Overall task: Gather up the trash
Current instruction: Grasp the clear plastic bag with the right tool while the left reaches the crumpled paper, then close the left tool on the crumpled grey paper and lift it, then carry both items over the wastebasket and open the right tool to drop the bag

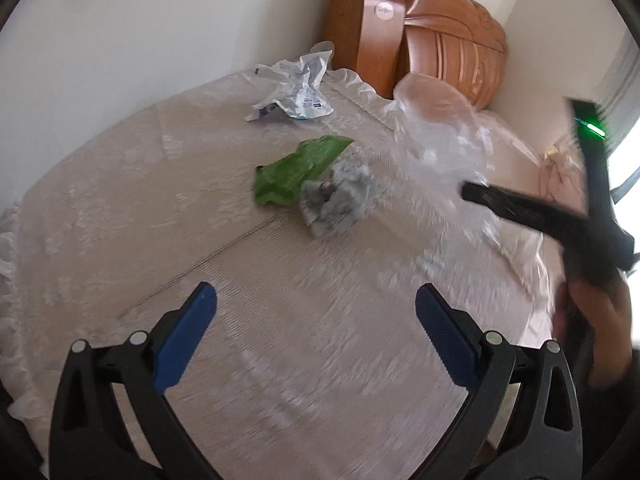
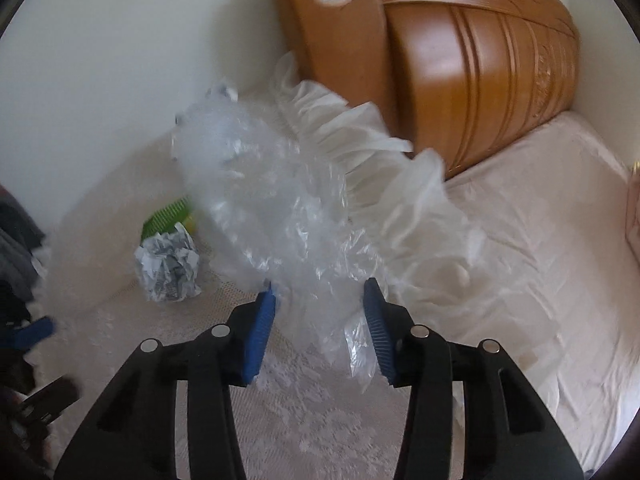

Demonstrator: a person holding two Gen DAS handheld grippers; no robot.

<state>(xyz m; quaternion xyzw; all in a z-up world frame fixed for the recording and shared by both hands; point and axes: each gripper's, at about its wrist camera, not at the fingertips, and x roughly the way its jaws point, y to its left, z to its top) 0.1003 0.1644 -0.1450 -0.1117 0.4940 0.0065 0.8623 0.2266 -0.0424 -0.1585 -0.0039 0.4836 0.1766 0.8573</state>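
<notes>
A clear plastic bag [image 2: 276, 208] hangs between the blue pads of my right gripper [image 2: 320, 320]; the jaws stand partly apart around it and whether they pinch it is unclear. It also shows in the left wrist view [image 1: 436, 148]. A crumpled newspaper ball [image 1: 340, 196] lies on the lace-covered table [image 1: 160, 216], touching a green wrapper [image 1: 296, 168]. A white crumpled plastic package [image 1: 292, 88] lies at the far edge. My left gripper [image 1: 316, 320] is open and empty, above the table short of the paper ball. The ball [image 2: 168, 264] and the wrapper [image 2: 166, 216] also show in the right wrist view.
A wooden headboard [image 1: 432, 40] leans in the corner behind the table. A bed with a pale sheet [image 2: 540, 264] lies to the right. The tablecloth has a white frill [image 2: 352, 128] along its edge. The right-hand tool [image 1: 560, 208] crosses the left view.
</notes>
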